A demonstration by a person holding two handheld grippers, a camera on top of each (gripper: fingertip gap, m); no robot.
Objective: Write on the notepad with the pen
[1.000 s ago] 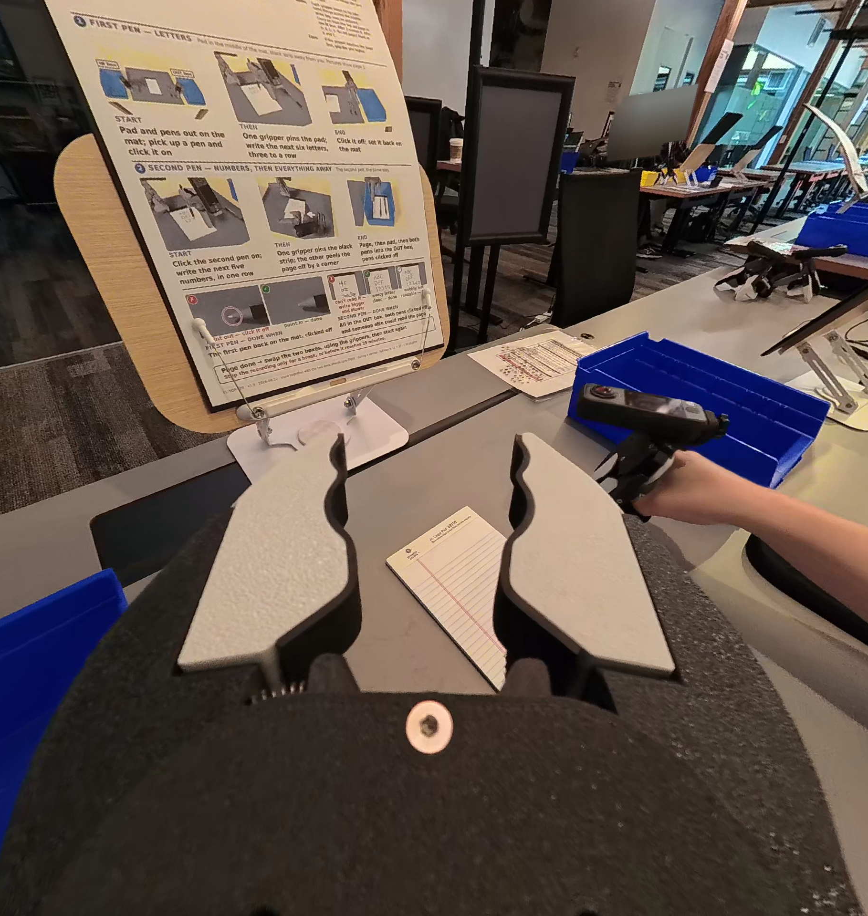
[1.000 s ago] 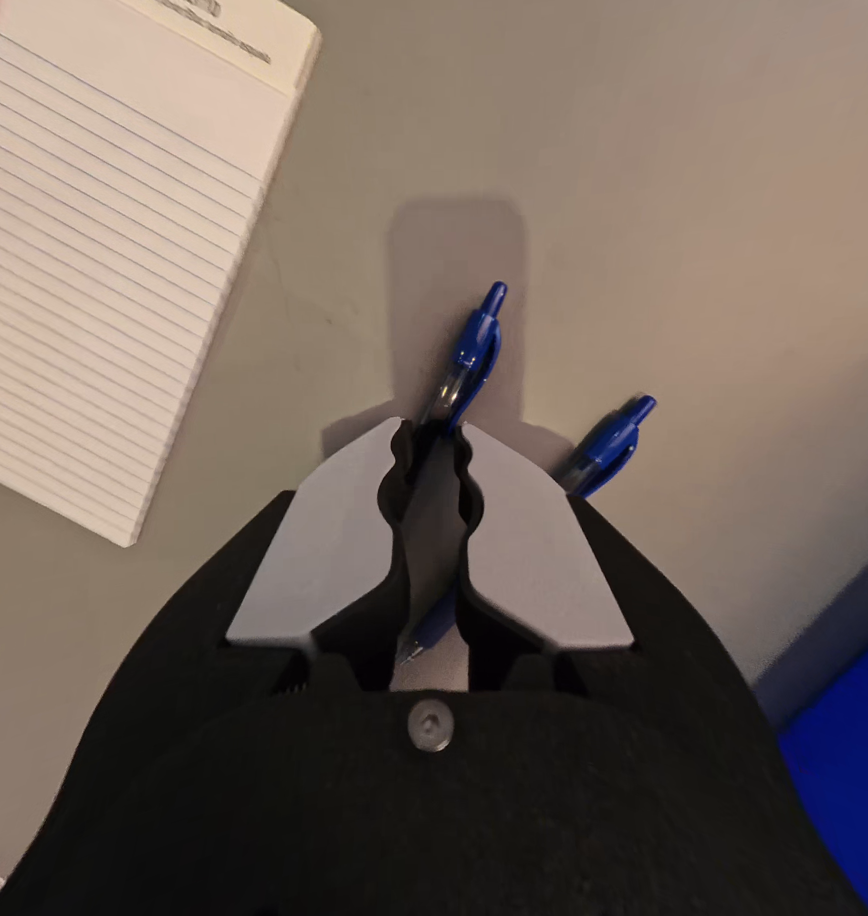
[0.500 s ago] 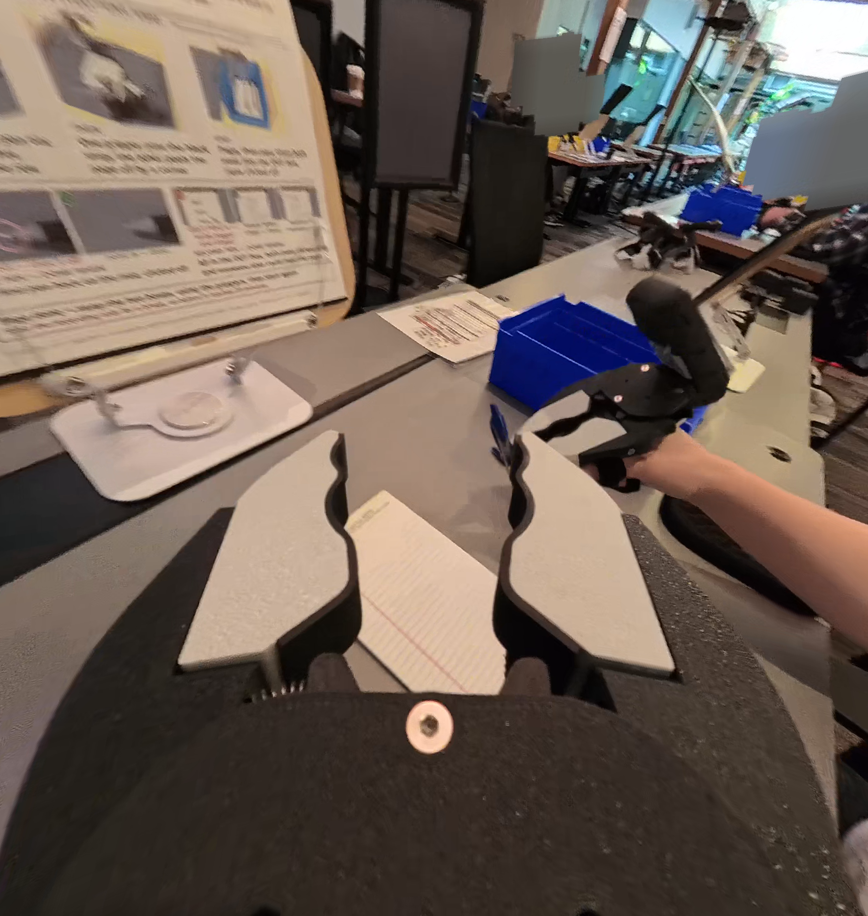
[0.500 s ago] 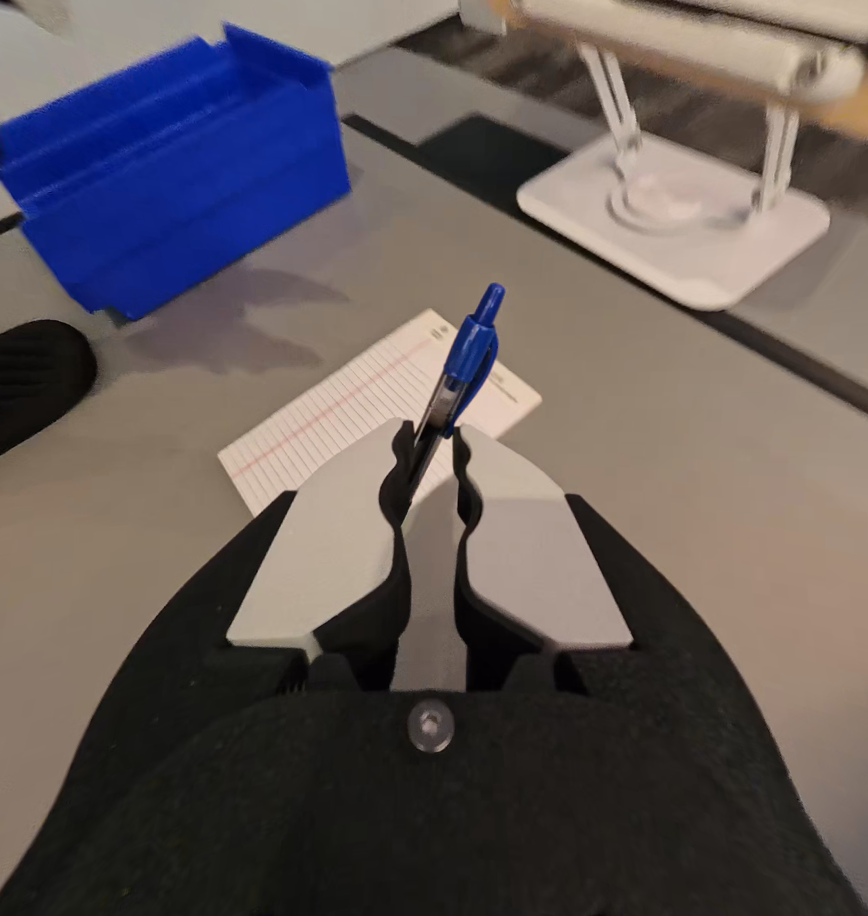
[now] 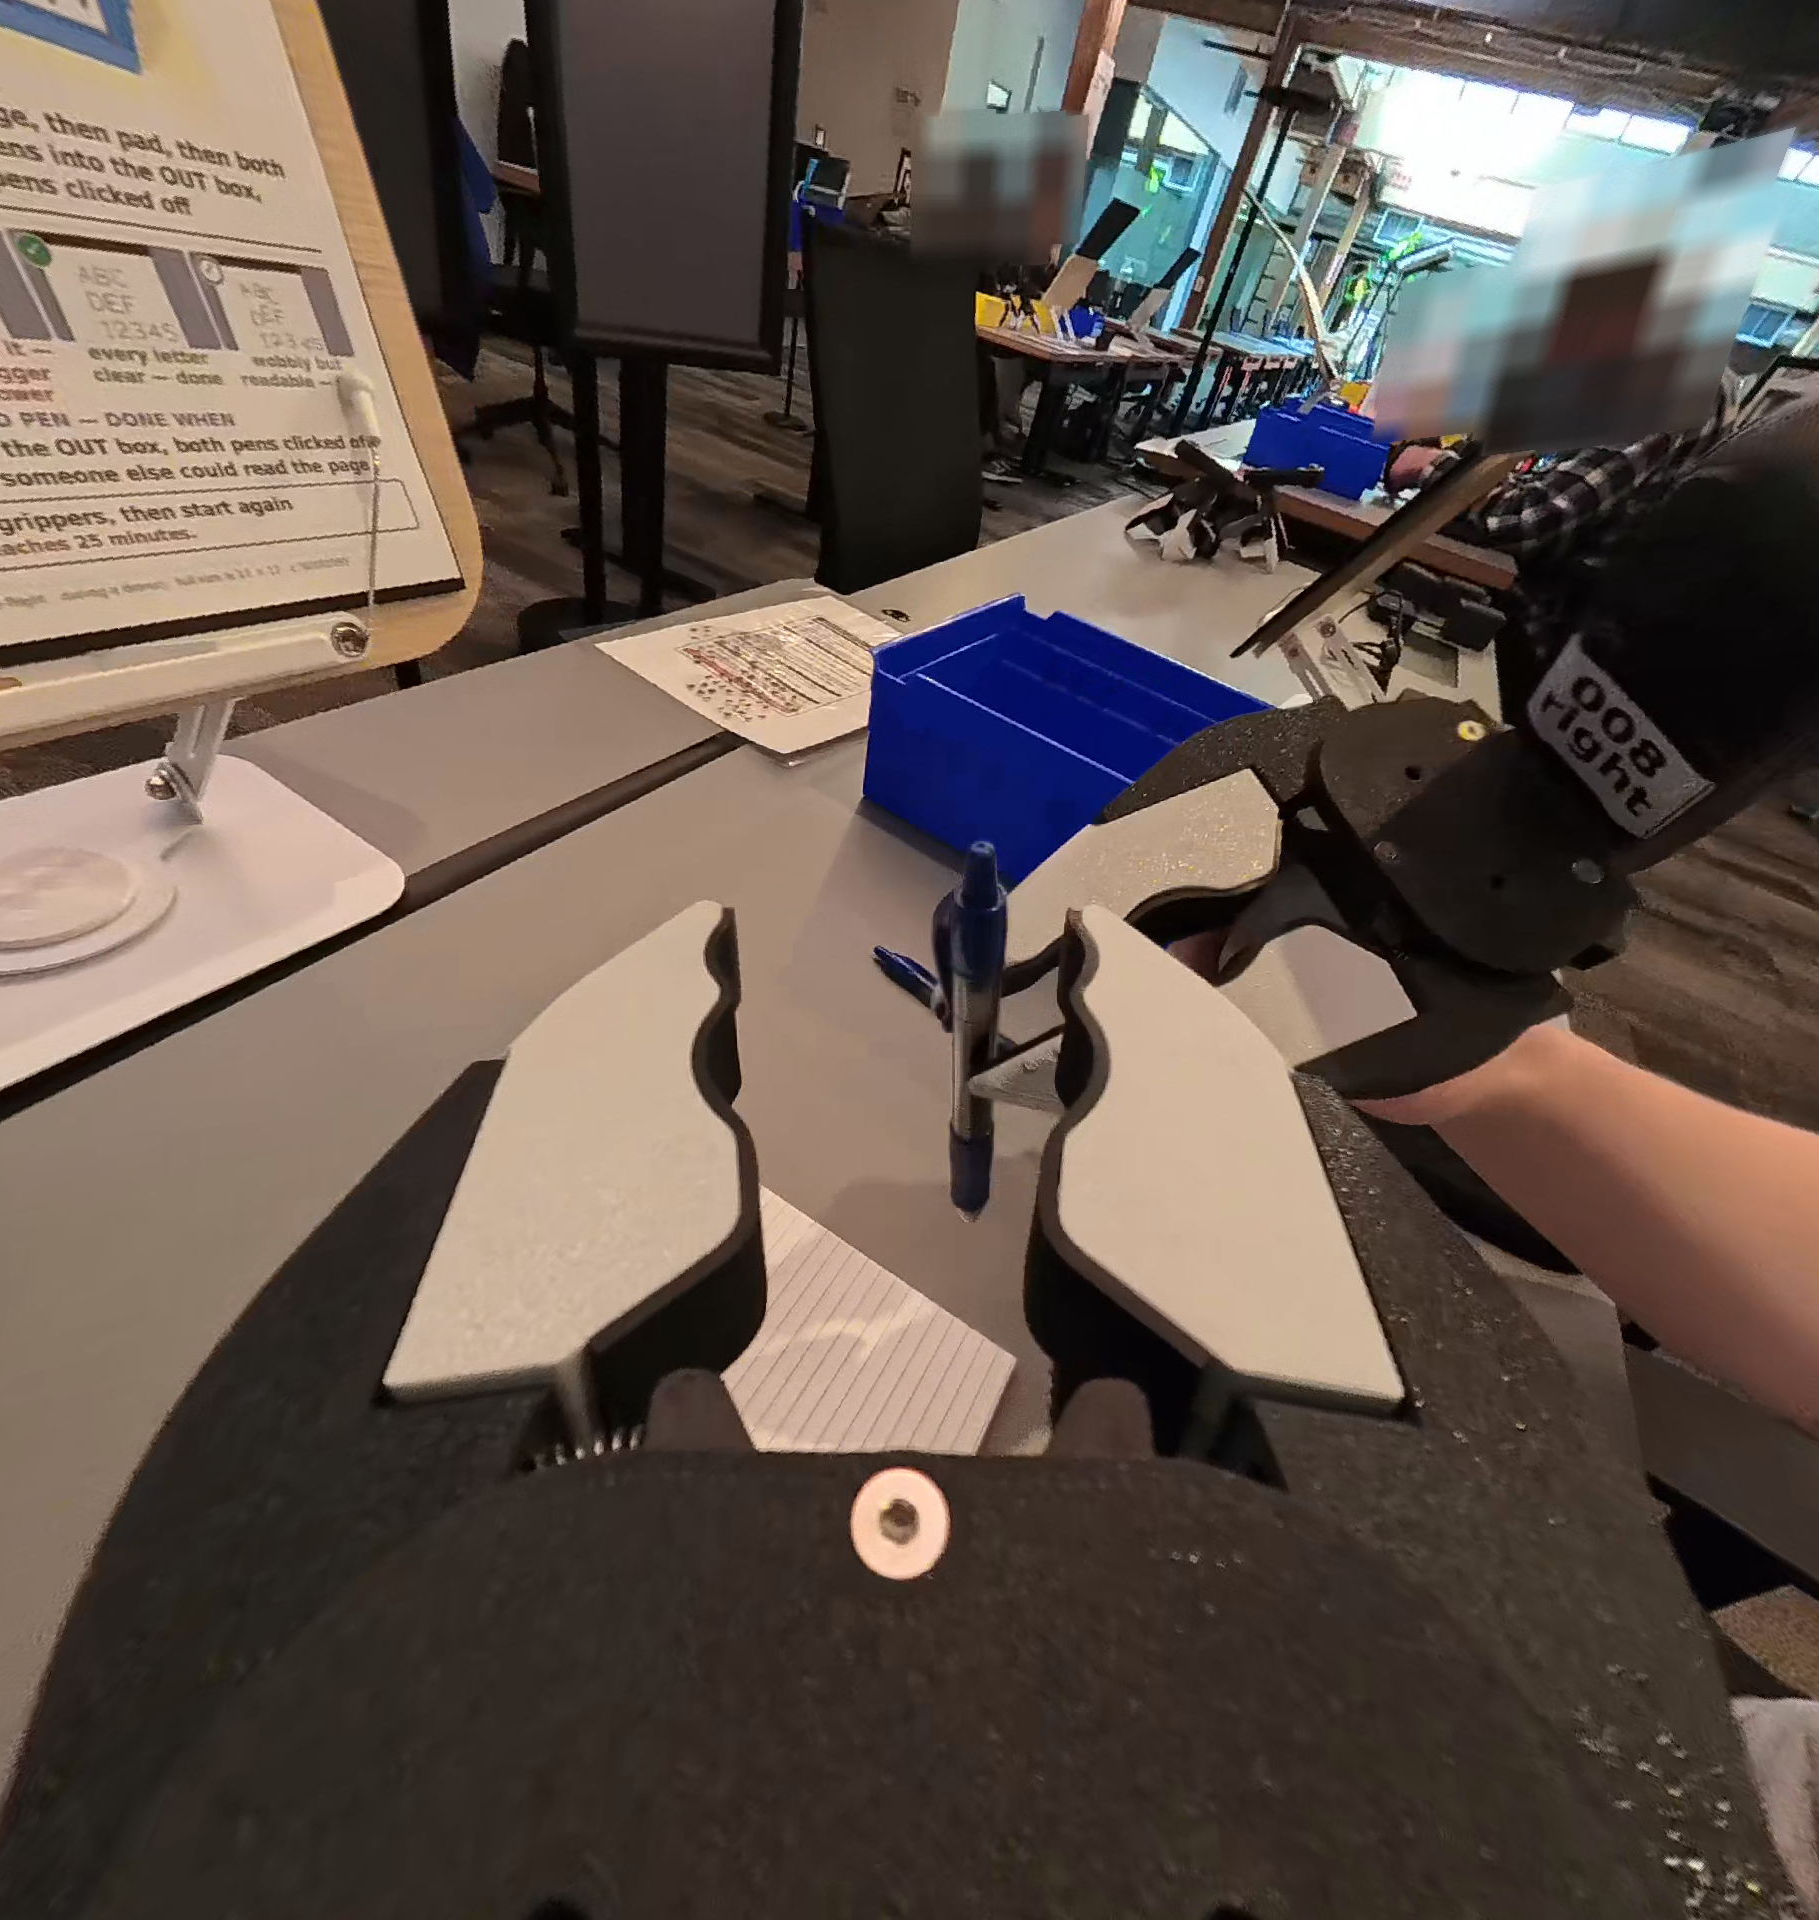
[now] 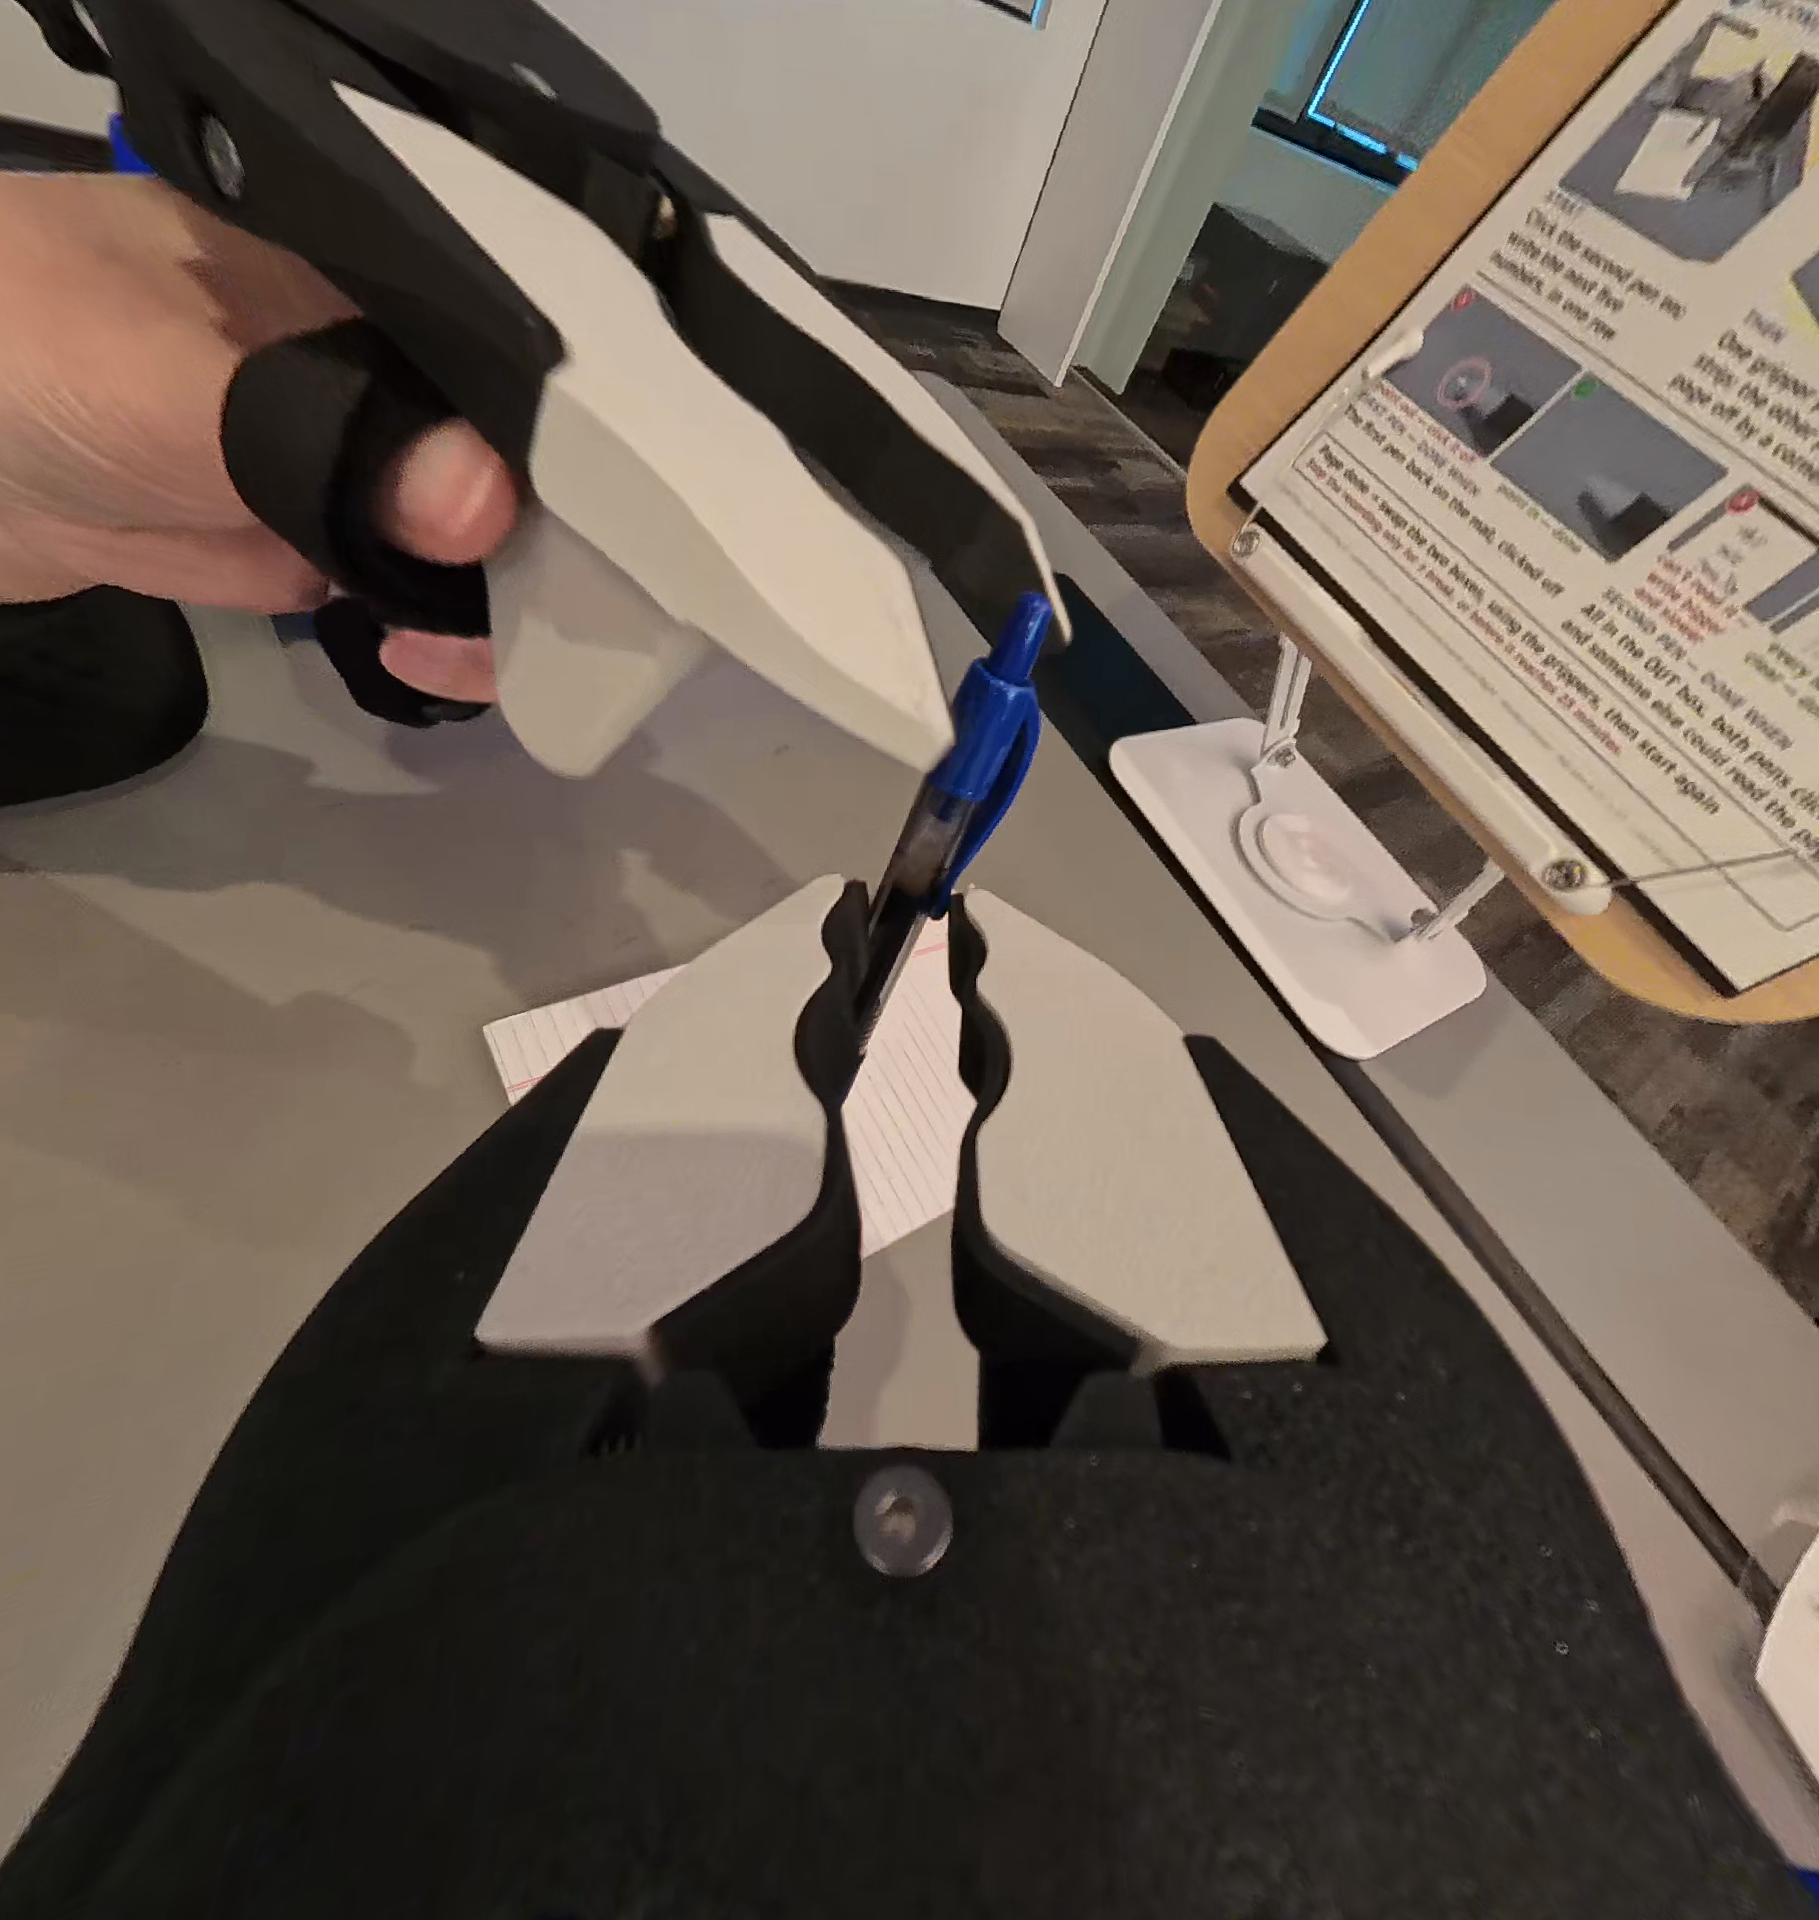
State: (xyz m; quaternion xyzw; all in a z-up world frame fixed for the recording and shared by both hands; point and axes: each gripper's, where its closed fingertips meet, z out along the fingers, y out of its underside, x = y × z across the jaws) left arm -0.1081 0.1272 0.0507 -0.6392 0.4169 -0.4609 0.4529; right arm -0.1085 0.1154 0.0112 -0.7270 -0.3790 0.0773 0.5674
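My right gripper is shut on a blue click pen and holds it above the table, tip down and click end up. In the left wrist view the pen stands upright between my open left gripper's fingertips, nearer the right-hand finger, with the right gripper coming in from the right. In the right wrist view the left gripper is open around the pen's click end. The lined notepad lies flat on the grey table under both grippers; it also shows in the right wrist view.
A second blue pen lies on the table behind the held one. A blue bin stands beyond it, with a printed sheet beside it. An instruction board on a white stand is at the left. Across from one pair of fingers to the other is roughly 4 cm.
My right gripper lifted the pen off the table, leaving the second pen there, and swung it upright toward the left gripper. My left gripper moved forward over the notepad until its open fingers flank the pen.
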